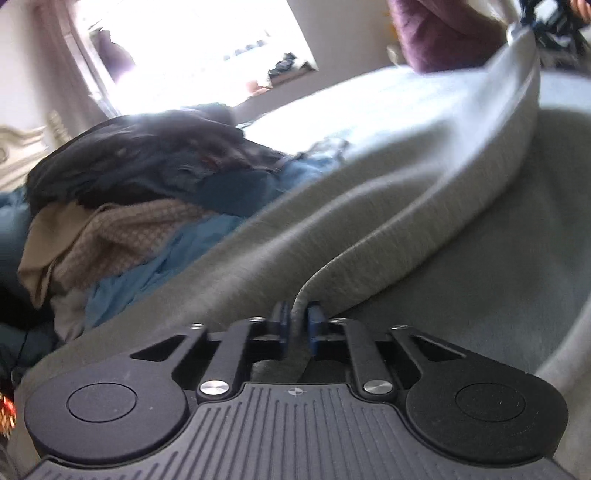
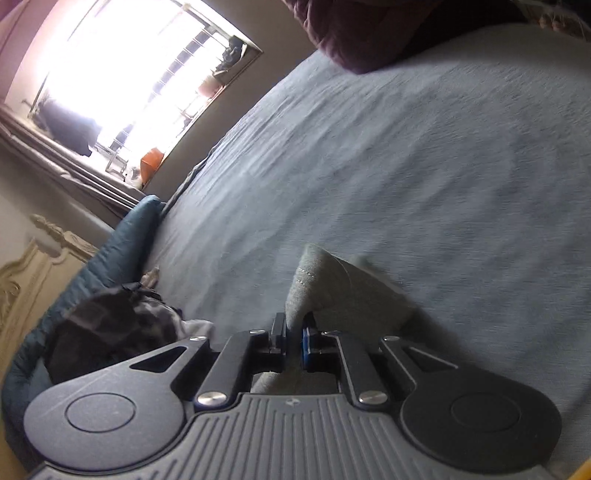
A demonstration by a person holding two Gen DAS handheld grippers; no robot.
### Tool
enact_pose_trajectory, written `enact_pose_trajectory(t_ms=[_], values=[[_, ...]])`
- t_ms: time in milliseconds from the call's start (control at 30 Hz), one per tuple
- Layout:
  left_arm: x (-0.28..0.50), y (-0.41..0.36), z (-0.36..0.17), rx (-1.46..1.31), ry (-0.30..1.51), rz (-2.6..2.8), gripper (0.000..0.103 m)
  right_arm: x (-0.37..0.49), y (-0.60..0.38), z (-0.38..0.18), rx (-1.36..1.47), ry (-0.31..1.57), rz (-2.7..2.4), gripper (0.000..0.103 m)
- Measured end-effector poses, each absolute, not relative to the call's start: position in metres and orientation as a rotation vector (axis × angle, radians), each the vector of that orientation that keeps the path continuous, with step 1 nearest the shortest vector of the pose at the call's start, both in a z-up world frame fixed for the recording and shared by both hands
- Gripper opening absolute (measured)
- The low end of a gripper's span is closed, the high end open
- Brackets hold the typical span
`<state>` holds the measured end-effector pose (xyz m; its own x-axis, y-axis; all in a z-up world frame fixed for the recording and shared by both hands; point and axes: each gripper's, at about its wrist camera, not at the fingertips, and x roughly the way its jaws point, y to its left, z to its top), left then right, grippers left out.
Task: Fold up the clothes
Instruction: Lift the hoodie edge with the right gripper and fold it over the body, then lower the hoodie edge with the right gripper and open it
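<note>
A grey-green knit garment (image 1: 369, 206) is spread over the bed and stretches toward the upper right of the left wrist view. My left gripper (image 1: 298, 316) is shut on a pinched fold of its edge, the cloth running between the blue pads. In the right wrist view my right gripper (image 2: 294, 330) is shut on another corner of the same grey-green garment (image 2: 332, 291), which stands up in a stitched hem just past the fingertips. Where the far end of the garment goes at the top right of the left wrist view is blurred.
A heap of unfolded clothes (image 1: 147, 177), dark, tan and blue, lies to the left on the bed. The pale blue-grey sheet (image 2: 406, 147) covers the bed. A purple cushion (image 2: 369, 33) sits at the far end, and a teal quilt (image 2: 122, 240) edges the bed below a bright window (image 2: 129, 74).
</note>
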<state>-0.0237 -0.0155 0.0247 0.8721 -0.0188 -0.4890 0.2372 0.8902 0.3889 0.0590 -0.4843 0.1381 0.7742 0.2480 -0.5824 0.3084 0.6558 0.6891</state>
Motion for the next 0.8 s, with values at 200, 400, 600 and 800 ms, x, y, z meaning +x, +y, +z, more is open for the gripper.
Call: enact_pose_trajectory(t_ms=[200,400,600,800], values=[[-0.063,0.007,0.079,0.351,0.341,-0.095,0.004,0.054,-0.45,0.253,0.743,0.493,0.155,0.009],[-0.085,-0.005,0.061,0.444,0.406,-0.226,0.004,-0.003,-0.491,0.202,0.726,0.581,0.058,0.009],[-0.068,-0.031,0.019,0.575,0.553,-0.284,0.004,-0.033,-0.537,0.039,0.956,0.837,-0.165,0.009],[-0.072,-0.025,0.014,0.582,0.598,-0.306,0.013,-0.041,-0.542,0.036,0.959,0.8,-0.135,0.014]])
